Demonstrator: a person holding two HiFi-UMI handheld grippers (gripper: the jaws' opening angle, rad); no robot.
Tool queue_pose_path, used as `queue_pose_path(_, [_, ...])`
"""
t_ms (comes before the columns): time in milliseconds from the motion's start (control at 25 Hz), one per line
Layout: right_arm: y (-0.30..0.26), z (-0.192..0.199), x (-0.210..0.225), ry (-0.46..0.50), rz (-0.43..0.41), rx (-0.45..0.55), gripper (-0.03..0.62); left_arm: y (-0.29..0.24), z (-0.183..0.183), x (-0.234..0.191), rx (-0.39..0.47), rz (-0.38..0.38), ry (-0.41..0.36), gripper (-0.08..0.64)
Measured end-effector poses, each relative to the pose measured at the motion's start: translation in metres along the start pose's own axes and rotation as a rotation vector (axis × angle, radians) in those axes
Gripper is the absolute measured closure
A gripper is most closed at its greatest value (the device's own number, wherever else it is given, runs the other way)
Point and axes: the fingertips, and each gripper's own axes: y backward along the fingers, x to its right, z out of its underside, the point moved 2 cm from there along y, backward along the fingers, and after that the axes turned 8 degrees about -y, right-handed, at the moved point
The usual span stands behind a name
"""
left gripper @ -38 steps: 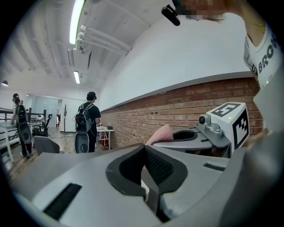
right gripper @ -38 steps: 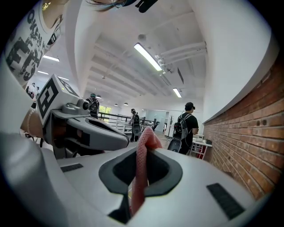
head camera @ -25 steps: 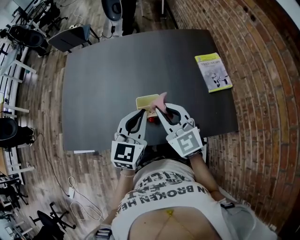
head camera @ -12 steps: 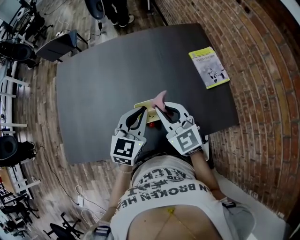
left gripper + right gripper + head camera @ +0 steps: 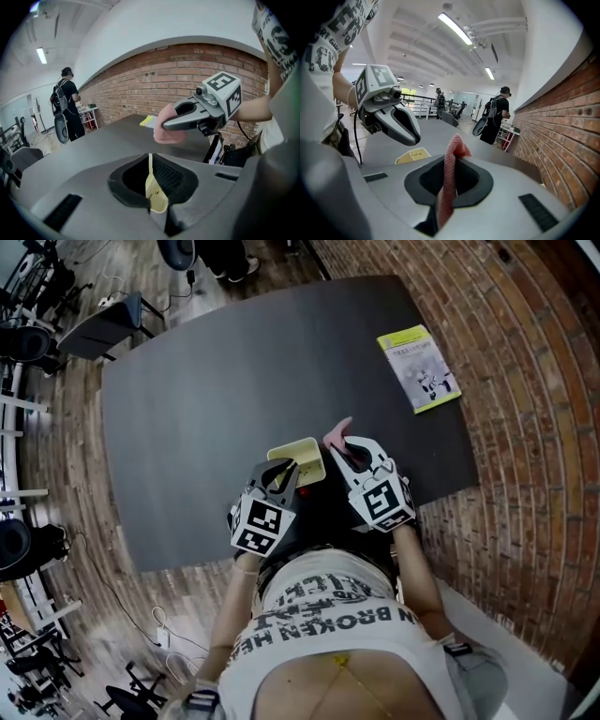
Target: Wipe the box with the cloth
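Left tool (image 5: 289, 474) pinched shut on the edge of the yellow box (image 5: 300, 454), likely steadying it at the near edge of the desk (image 5: 187, 409); right tool (image 5: 349, 451) clamped on the pink cloth (image 5: 336, 434), tail out beside the box, ready to wipe

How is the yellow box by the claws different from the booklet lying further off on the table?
The box is pale yellow; the booklet is white with a yellow-green top band. The box is clamped in the left gripper; the booklet lies untouched, flat on the table. Both look flat and rectangular.
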Motion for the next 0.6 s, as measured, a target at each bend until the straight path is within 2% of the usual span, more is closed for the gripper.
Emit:
queue_pose_path(160, [-0.017, 0.024, 0.007, -0.003, -0.056, -0.044, 0.575, -0.018, 0.021, 0.004, -0.123, 0.066, -0.104, 0.552])
queue_pose_path(360, [-0.035, 0.049, 0.01, 0.021, -0.115, -0.127, 0.575, -0.034, 0.046, 0.009, -0.301, 0.141, -0.308, 0.54])
queue_pose_path(440, [-0.041, 0.058, 0.01, 0.035, -0.134, -0.154, 0.575, -0.039, 0.052, 0.014, -0.342, 0.182, -0.349, 0.5])
queue_pose_path(600, [-0.055, 0.073, 0.005, 0.096, -0.198, -0.203, 0.575, -0.048, 0.062, 0.017, -0.403, 0.227, -0.402, 0.497])
